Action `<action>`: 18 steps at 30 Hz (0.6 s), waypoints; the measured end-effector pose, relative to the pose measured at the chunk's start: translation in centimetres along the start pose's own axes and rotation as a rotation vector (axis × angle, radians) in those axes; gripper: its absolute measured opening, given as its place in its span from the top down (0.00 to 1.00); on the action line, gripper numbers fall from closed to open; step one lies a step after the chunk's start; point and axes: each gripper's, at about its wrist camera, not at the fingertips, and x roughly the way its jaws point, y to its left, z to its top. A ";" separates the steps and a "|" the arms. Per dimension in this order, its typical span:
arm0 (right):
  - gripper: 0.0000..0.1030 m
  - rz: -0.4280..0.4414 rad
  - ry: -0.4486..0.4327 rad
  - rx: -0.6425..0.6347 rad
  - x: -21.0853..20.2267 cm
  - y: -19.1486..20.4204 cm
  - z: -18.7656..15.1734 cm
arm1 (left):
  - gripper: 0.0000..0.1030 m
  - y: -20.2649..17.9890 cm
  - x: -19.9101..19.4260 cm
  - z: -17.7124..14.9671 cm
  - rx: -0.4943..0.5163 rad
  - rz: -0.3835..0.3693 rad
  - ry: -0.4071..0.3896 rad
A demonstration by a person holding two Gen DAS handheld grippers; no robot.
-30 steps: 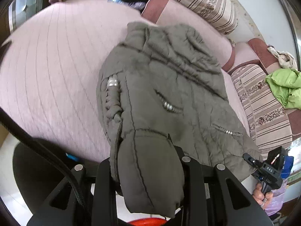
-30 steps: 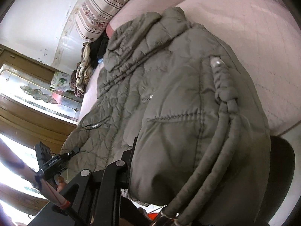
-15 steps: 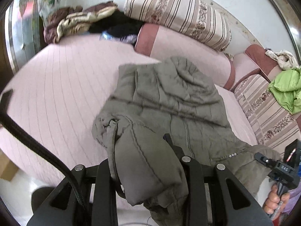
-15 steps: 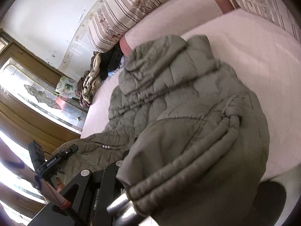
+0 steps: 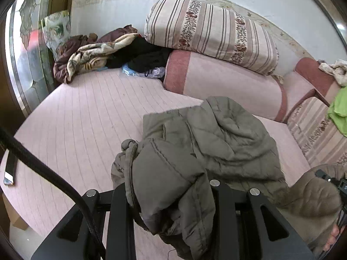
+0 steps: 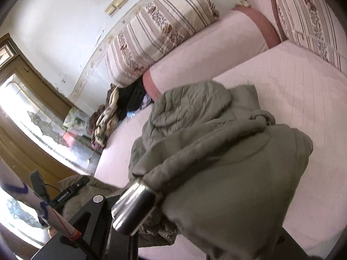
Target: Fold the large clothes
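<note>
The left gripper [image 5: 171,205] is clamped on a bunched fold of an olive quilted jacket [image 5: 227,138], whose padded cloth spills over the black fingers [image 5: 120,216]. The rest of the jacket lies crumpled on a pink quilted mattress [image 5: 86,119]. Behind it, a striped floral bolster [image 5: 212,32] rests on a pink cushion [image 5: 227,84]. A heap of blankets [image 5: 91,52] sits by the far wall. A lime-green garment [image 5: 339,108] lies at the right edge.

A striped floral cushion [image 5: 212,32] lies on a pink bolster [image 5: 227,84] against the wall. Crumpled blankets [image 5: 91,52] and dark clothes [image 5: 143,56] pile beside it; a green cloth [image 5: 339,110] lies far right.
</note>
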 end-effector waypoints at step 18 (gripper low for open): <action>0.79 -0.060 -0.093 0.004 7.2 -0.3 4.8 | 0.72 -2.3 7.3 4.4 0.038 0.122 -0.014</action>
